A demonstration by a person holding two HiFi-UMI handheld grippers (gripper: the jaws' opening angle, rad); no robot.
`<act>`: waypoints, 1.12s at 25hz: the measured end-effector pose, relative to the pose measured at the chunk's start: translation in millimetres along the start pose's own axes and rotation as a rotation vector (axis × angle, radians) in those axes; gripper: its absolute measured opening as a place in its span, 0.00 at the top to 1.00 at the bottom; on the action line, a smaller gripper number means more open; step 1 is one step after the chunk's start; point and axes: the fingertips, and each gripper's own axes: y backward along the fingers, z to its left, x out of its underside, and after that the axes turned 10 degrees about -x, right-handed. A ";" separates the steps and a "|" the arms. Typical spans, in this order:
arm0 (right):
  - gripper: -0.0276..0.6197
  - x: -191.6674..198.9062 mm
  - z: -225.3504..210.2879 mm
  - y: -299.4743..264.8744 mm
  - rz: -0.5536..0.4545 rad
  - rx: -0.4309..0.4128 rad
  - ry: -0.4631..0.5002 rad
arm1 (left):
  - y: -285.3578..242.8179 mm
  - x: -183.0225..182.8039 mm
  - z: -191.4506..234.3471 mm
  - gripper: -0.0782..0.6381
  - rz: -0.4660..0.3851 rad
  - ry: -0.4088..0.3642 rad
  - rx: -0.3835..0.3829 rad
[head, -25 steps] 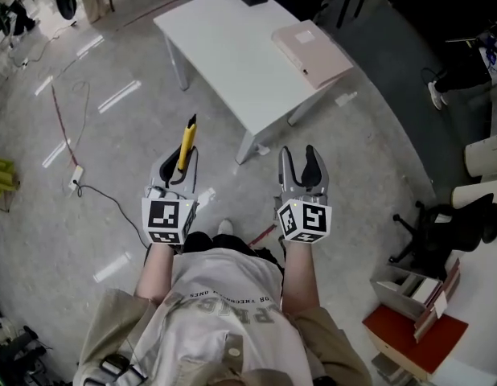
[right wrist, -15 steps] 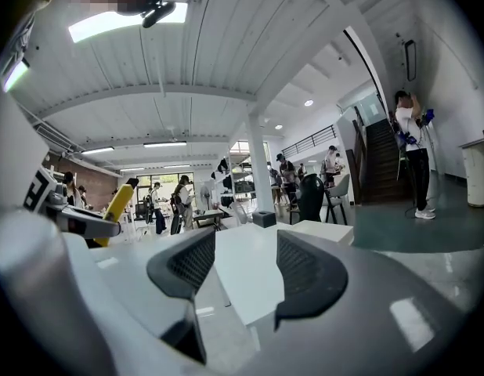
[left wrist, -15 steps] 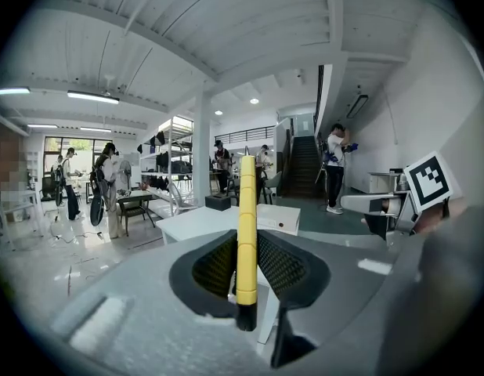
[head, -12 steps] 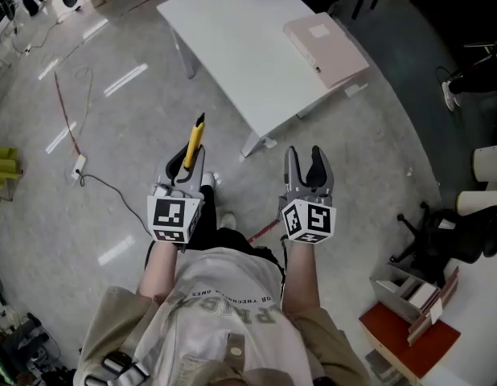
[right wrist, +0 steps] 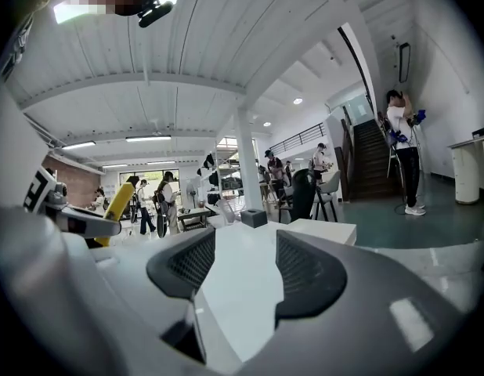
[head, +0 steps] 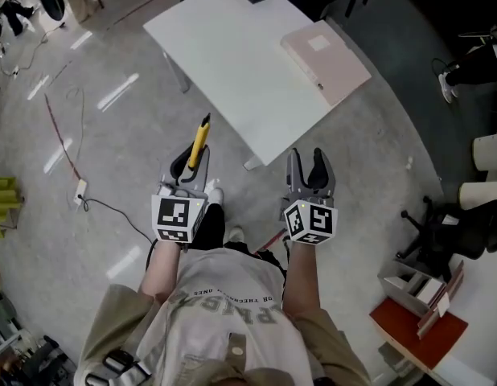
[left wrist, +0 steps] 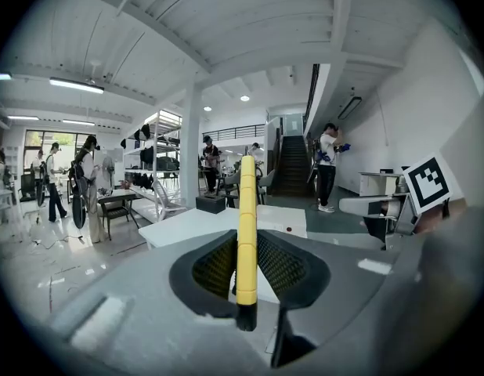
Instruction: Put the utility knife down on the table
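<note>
The knife (head: pixel 200 141) has a blade too small to make out. Short of the table (head: pixel 232 47), the left gripper (head: pixel 190 163) clamps it; the right gripper (head: pixel 308 163) gapes empty.

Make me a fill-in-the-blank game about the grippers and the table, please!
1. The left gripper is shut on a ____ utility knife.
2. The right gripper is open and holds ____.
3. On the white table lies a ____ folder.

Missing words: yellow, nothing, pink.
</note>
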 end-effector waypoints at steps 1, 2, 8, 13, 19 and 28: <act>0.61 -1.8 0.0 -9.4 -0.004 0.010 -0.004 | -9.6 -2.2 6.1 0.78 0.001 -0.002 0.009; 0.61 -3.8 0.6 -18.4 -0.008 0.018 -0.007 | -18.7 -4.6 12.2 0.78 0.002 -0.004 0.019; 0.61 -21.4 1.9 -61.5 -0.036 0.060 0.000 | -62.9 -28.6 40.9 0.78 -0.027 -0.015 0.067; 0.61 -25.0 3.5 -78.8 -0.040 0.074 -0.009 | -83.5 -31.4 52.4 0.78 -0.024 -0.016 0.096; 0.61 -14.1 0.6 -88.3 -0.004 0.081 -0.024 | -100.5 -20.4 51.7 0.78 0.014 -0.005 0.136; 0.61 2.1 -22.0 -101.0 0.051 0.055 -0.032 | -127.4 -5.0 24.1 0.78 0.066 -0.001 0.163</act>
